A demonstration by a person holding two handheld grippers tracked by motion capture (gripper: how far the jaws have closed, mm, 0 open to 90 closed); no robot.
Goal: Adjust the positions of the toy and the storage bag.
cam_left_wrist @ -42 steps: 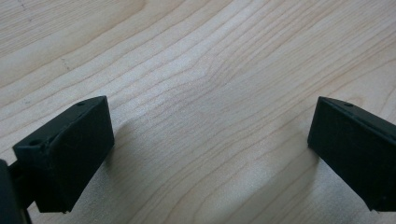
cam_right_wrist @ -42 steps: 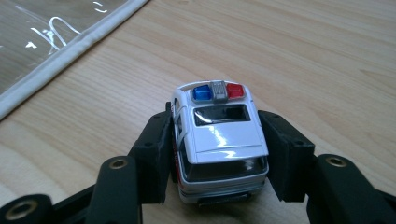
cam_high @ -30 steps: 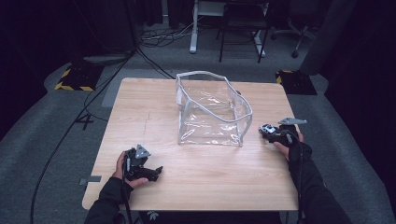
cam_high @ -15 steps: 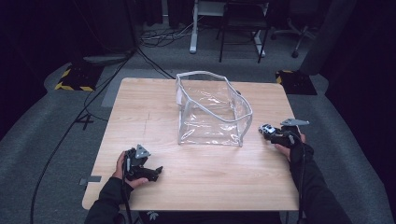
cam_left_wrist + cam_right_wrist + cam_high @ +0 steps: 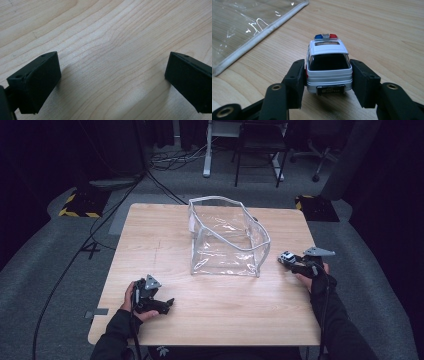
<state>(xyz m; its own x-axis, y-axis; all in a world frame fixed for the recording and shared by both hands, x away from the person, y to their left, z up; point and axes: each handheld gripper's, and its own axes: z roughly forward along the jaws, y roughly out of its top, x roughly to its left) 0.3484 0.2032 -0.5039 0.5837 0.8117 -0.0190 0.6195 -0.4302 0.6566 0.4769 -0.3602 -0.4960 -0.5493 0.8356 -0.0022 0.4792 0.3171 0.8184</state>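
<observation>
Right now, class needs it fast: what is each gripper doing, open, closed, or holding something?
Left gripper: open, nothing between its jaws, above the bare table.
Right gripper: closed on the toy police car, beside the clear bag.

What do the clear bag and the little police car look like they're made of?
The bag looks like soft clear plastic, glossy and creased, with pale piping along its edges. The police car seems hard and glossy white, painted plastic or metal, with dark windows; which one cannot be told.
</observation>
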